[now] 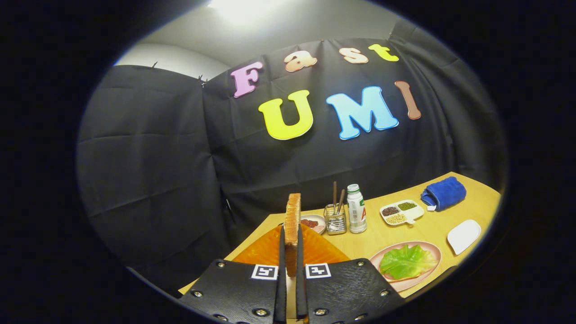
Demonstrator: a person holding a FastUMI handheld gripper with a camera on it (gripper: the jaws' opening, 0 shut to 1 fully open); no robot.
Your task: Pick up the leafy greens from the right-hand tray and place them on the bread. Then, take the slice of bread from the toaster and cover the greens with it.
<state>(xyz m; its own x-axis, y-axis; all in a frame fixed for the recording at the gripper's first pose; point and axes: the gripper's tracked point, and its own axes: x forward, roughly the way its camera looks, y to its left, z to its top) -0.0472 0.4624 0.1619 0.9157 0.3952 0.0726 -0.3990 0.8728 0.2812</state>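
Lower end of the bread slice (293, 220) hidden between the gripper (291, 265) fingers, both pressed flat against its faces; toaster, if any, impossible to make out behind the orange ribbed surface (265, 249) just ahead. Slice held on edge, long axis upright, crust toward the camera, top rising above the fingers. Beyond and to the right on the wooden table (481, 202): 1 pink plate (432, 247) with 1 green leaf (407, 261), 1 bottle (356, 209), 1 glass holder (335, 219) with 2 sticks, 1 sectioned dish (401, 212), 1 blue cloth (443, 192), 1 white dish (463, 236).
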